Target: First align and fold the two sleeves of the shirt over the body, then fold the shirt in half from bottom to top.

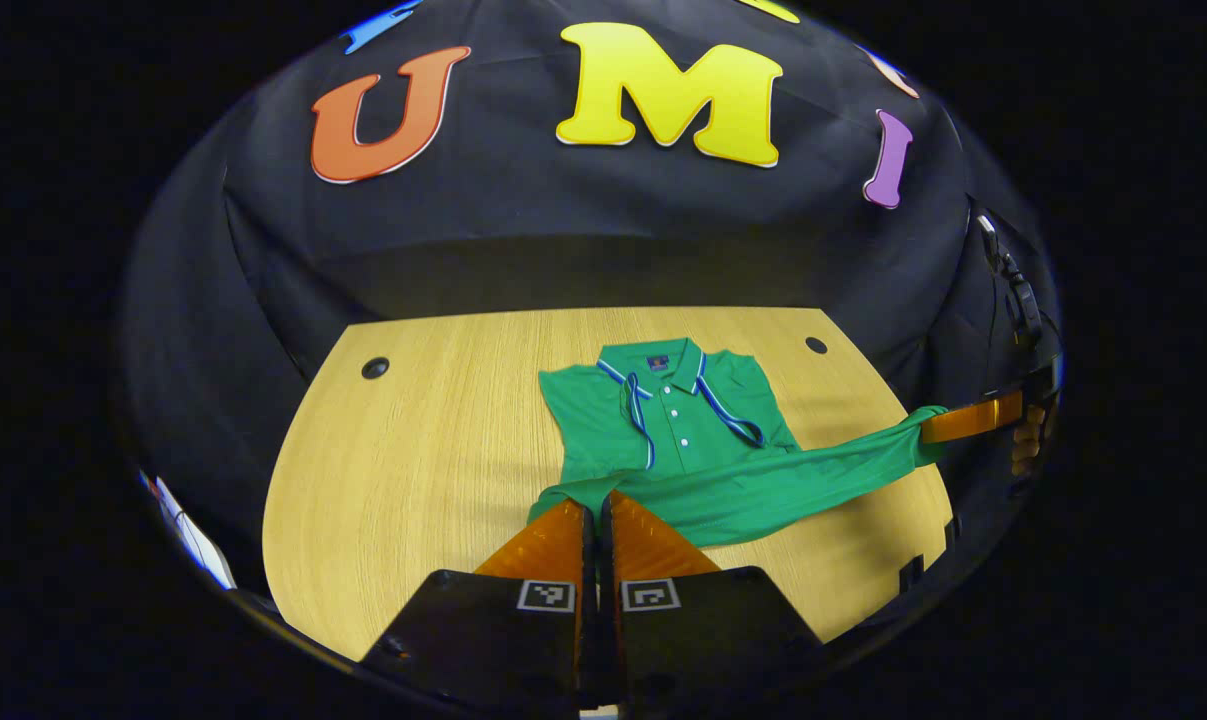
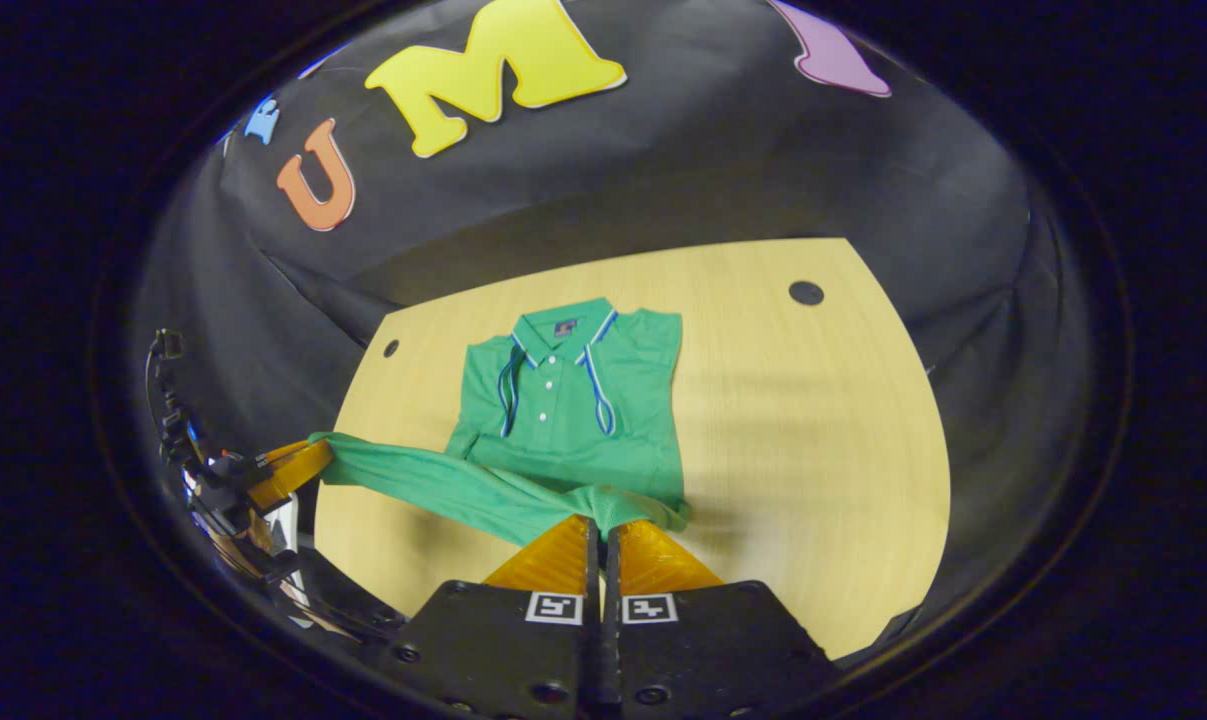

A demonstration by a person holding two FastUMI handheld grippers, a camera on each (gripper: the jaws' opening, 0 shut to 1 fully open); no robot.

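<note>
The green shirt [image 1: 668, 415] lies collar toward the far edge of the wooden table [image 1: 423, 470], sleeves folded over its body. Its hem is lifted off the surface and stretched between the grippers: the left gripper [image 1: 597, 512] pinches one hem corner, jaws pressed together on cloth, and the right gripper [image 2: 603, 528] likewise pinches the other

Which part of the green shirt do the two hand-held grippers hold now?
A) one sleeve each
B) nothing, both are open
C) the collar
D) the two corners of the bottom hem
D: the left hand-held gripper and the right hand-held gripper are each shut on a bottom hem corner of the green shirt, and the hem stretches between them above the table.
</note>
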